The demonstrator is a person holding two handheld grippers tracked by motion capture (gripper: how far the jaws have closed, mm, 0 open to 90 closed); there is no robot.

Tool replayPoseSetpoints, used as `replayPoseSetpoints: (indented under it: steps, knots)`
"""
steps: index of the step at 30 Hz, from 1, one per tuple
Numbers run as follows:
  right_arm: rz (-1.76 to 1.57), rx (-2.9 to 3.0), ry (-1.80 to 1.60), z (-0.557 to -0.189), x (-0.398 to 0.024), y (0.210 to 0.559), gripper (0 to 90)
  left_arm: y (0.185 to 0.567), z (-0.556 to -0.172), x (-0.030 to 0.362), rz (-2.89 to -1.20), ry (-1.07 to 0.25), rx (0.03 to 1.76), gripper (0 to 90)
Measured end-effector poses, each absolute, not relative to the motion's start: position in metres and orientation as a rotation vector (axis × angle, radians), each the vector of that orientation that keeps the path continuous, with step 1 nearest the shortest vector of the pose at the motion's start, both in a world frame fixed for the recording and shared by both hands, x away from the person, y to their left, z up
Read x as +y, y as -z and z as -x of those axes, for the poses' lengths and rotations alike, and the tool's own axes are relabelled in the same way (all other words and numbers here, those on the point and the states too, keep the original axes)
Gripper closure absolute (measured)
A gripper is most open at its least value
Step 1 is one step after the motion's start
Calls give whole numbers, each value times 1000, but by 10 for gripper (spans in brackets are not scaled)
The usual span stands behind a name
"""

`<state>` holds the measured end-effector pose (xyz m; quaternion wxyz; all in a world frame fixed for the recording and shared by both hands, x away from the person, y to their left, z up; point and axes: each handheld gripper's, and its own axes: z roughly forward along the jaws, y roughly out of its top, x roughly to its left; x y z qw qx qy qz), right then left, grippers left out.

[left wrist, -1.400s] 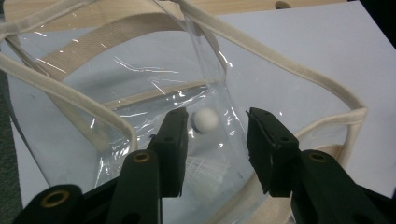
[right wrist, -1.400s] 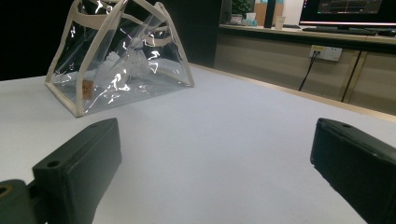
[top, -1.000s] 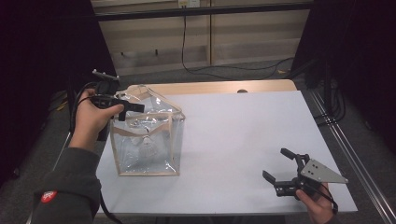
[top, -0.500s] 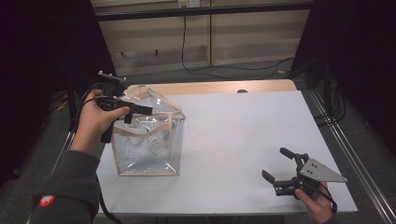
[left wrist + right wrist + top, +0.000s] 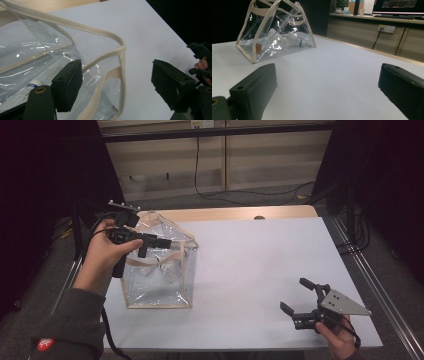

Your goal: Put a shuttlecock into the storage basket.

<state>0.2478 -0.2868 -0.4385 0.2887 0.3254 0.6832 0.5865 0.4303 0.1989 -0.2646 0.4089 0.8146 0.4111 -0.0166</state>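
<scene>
A clear plastic bag [image 5: 157, 275] with beige trim stands at the left of the white table [image 5: 260, 265]. White tubes [image 5: 294, 37] lie inside it, and one tube's cap [image 5: 35, 83] shows through the wall. My left gripper [image 5: 155, 246] hovers over the bag's top, pointing right. Its jaws have just been opening and stand apart either side of the bag's beige rim corner [image 5: 121, 52], with neither pad pressing on it. Near the table's front right, my right gripper [image 5: 300, 301] stands open with nothing between its fingers [image 5: 254, 92].
A wooden strip [image 5: 235, 213] edges the table's back. Behind it, cables [image 5: 215, 195] trail across the floor. A metal rail [image 5: 370, 285] runs along the table's right side. A monitor [image 5: 398, 5] sits on a far counter in the right gripper view.
The left gripper has slid a little to the right along the bag's top and its jaws have spread wider. The right gripper has stayed where it was.
</scene>
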Motion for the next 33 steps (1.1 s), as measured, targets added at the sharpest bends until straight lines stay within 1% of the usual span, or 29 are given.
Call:
replayPoseSetpoints:
  steps: [5, 12, 33]
  knots:
    - [-865, 1826, -1566, -248, -285, 439, 19, 268, -427, 199, -2042, 67, 1000, 221]
    - [-869, 1824, -1568, -248, -286, 439, 18, 267, -419, 202, -2026, 69, 960, 199]
    - [-867, 1821, -1572, -247, -285, 438, 19, 275, -407, 192, -2039, 128, 851, 178]
